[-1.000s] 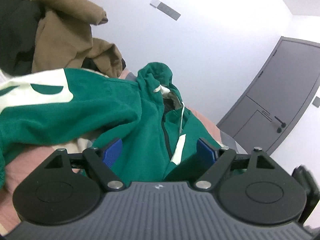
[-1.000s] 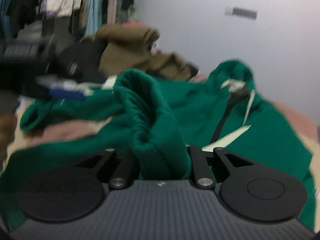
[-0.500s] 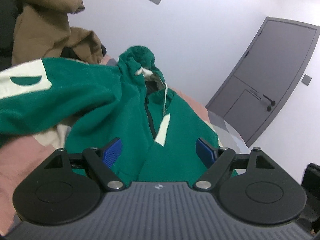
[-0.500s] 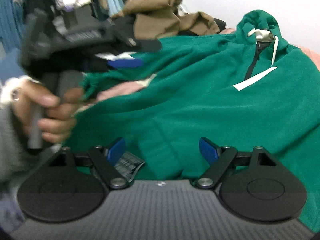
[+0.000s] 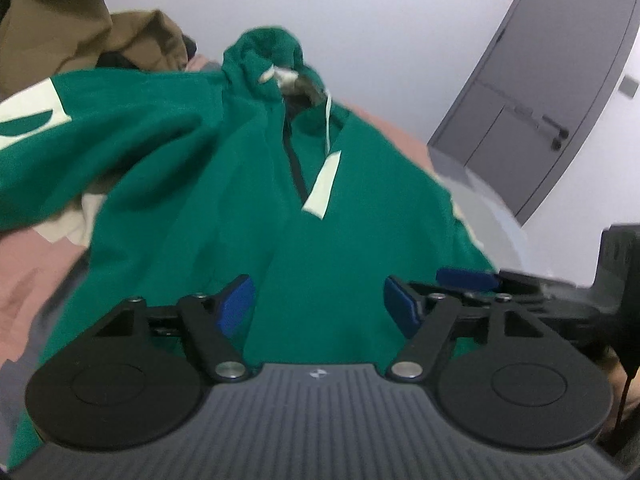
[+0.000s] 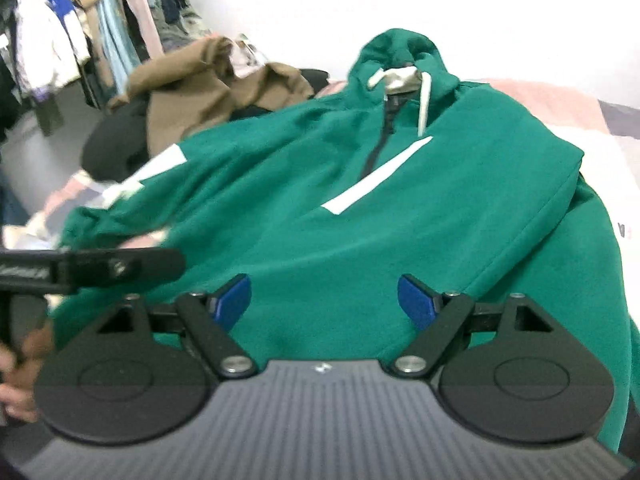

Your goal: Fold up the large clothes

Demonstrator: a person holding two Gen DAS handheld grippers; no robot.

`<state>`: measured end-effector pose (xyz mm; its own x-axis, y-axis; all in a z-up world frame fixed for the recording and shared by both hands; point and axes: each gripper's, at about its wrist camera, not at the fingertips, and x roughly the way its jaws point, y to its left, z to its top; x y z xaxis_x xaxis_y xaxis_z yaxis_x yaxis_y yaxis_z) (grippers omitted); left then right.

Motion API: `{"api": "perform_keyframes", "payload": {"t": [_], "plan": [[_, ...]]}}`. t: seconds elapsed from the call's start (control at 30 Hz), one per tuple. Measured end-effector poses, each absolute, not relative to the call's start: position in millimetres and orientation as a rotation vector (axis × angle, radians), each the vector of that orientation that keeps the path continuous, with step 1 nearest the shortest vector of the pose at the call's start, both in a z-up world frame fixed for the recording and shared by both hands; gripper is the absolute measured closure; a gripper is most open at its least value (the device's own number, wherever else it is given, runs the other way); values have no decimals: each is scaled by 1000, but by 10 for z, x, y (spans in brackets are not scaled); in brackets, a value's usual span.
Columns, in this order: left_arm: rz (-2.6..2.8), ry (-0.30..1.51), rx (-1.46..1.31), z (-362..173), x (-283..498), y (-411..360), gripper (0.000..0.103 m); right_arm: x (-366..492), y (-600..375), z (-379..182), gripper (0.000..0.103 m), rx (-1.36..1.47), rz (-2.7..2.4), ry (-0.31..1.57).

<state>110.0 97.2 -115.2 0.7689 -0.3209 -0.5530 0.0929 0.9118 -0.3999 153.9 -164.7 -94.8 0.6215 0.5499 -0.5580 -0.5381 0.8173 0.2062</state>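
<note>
On the bed (image 6: pixel 560 96), with its pink and grey cover, a green hoodie (image 6: pixel 400 208) lies spread front-up, its hood toward the white wall and a white drawstring (image 6: pixel 425 106) hanging beside the short dark zip. A white stripe (image 6: pixel 376 176) slants across the chest, and one sleeve with white patches trails off toward the left of the right wrist view. Behind it sits a heap of brown clothing (image 6: pixel 208 80) over something black, and hanging clothes (image 6: pixel 60 32) fill the far left corner.

Over the lower part of the hoodie hovers the left gripper (image 5: pixel 318 306), its blue pads apart and closing, with green cloth under the gap but nothing pinched between them. Just beside it the right gripper (image 6: pixel 324 300) also stands apart, its jaws narrowing a little, gripping nothing; the fabric lies below it. Each gripper shows at the edge of the other's view, and a person's hand (image 6: pixel 16 368) grips the left handle. A grey door (image 5: pixel 560 92) stands to the right of the bed.
</note>
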Motion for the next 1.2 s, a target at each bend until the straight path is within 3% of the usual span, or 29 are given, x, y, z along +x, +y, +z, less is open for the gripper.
{"api": "perform_keyframes", "payload": {"t": [0.2, 0.37, 0.7, 1.03, 1.13, 1.2], "plan": [[-162, 802, -264, -1389, 1220, 844, 36, 1677, -1613, -1134, 46, -22, 590, 700], [-146, 824, -261, -1435, 1234, 847, 40, 1760, -1502, -1322, 45, -70, 562, 735], [58, 641, -237, -1144, 1012, 1128, 39, 1690, -1474, -1298, 45, -72, 532, 720], [477, 498, -93, -887, 969, 1608, 33, 1629, -1439, -1286, 45, -93, 536, 706], [599, 485, -64, -902, 1001, 1751, 24, 1629, -1434, -1295, 45, -86, 534, 706], [663, 497, -64, -942, 1025, 1843, 23, 1626, -1422, -1298, 45, -87, 532, 705]]}}
